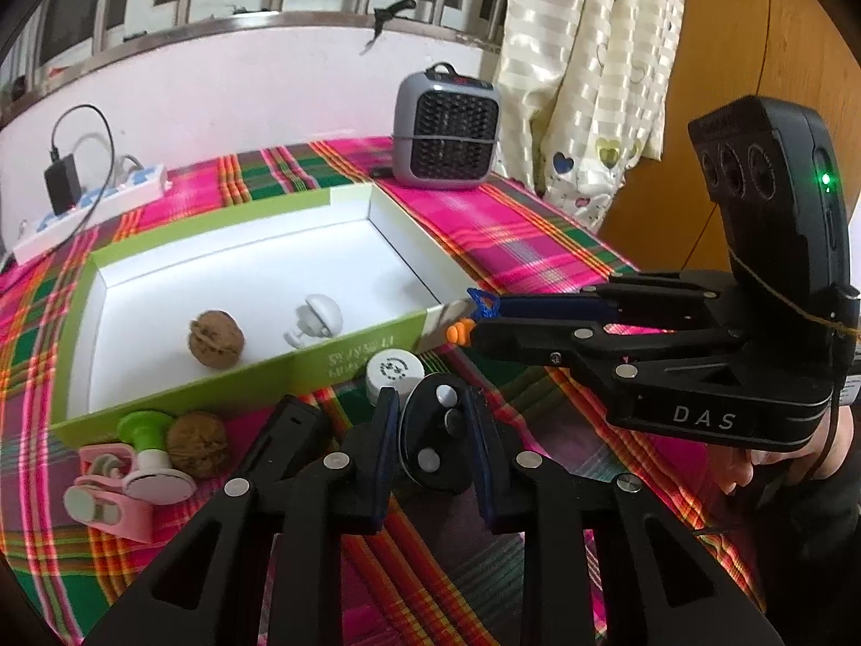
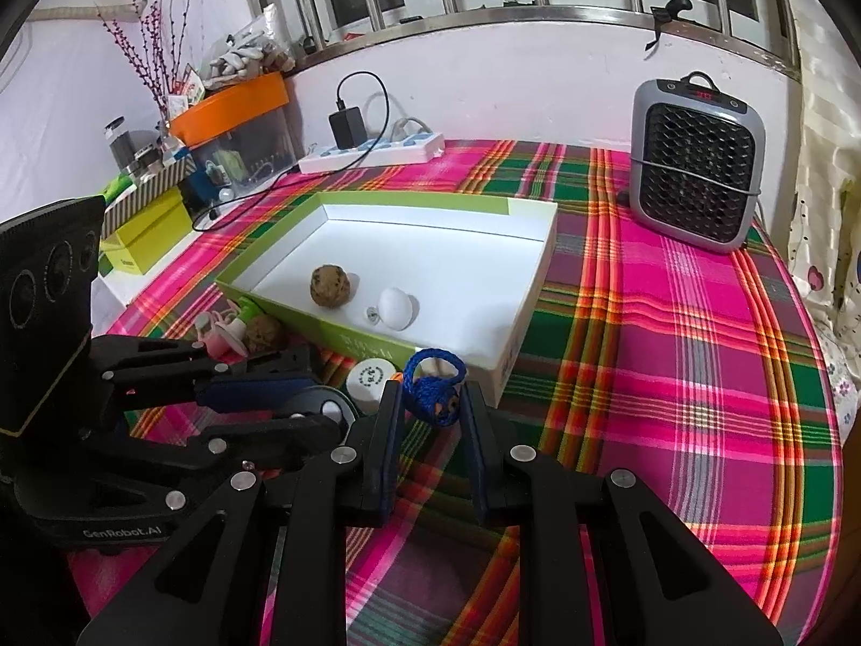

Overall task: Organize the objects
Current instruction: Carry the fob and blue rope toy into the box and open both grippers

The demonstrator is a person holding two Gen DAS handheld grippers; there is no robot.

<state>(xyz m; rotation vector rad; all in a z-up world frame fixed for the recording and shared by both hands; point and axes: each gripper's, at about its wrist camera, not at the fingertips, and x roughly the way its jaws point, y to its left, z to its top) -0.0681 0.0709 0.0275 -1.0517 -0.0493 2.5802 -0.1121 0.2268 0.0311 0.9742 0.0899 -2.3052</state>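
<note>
Left gripper (image 1: 430, 447) is pinching a black disc (image 1: 437, 441); right gripper (image 2: 430, 404) is clamping a blue knitted toy (image 2: 432, 395); both crowding the box (image 2: 524, 312) wall, risking collision or a drop short.

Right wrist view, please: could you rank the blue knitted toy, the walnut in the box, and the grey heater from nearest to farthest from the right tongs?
1. Blue knitted toy, between the right tongs.
2. Walnut, ahead-left, inside the green box.
3. Grey heater, far right, at the table's back.
</note>
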